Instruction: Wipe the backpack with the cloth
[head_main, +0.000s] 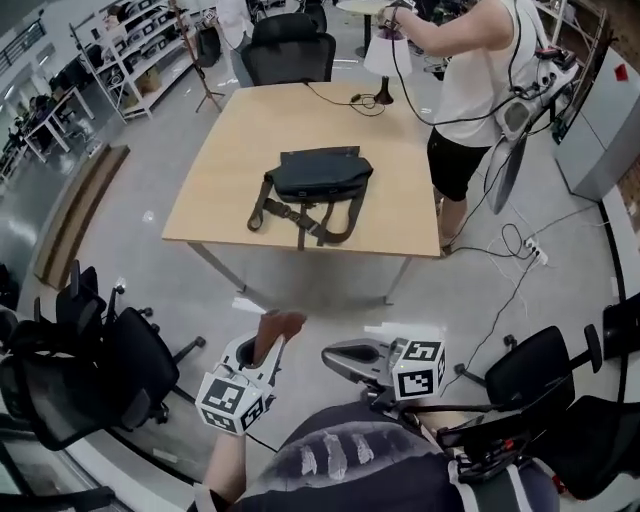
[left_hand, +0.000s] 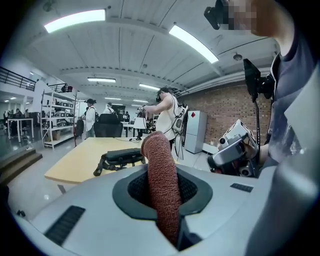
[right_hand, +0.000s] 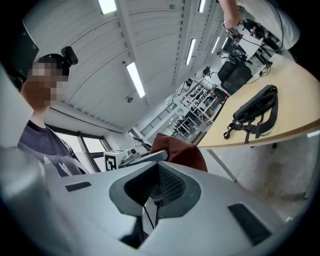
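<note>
Closest in, the left gripper (head_main: 262, 352) pinches a rust-brown cloth (head_main: 279, 323) by its lower end, so the free roll standing above the jaws could slip or drag out once pressed on fabric. The right gripper (head_main: 335, 358) beside it has its jaws closed on nothing. Farther off, the backpack (head_main: 318, 180) lies loose in the middle of the table (head_main: 240, 130), straps toward the near edge, and would likely slide under a one-sided wipe unless steadied. Both grippers are held low by the person's chest, well short of the table, left tilted up, right roughly level.
</note>
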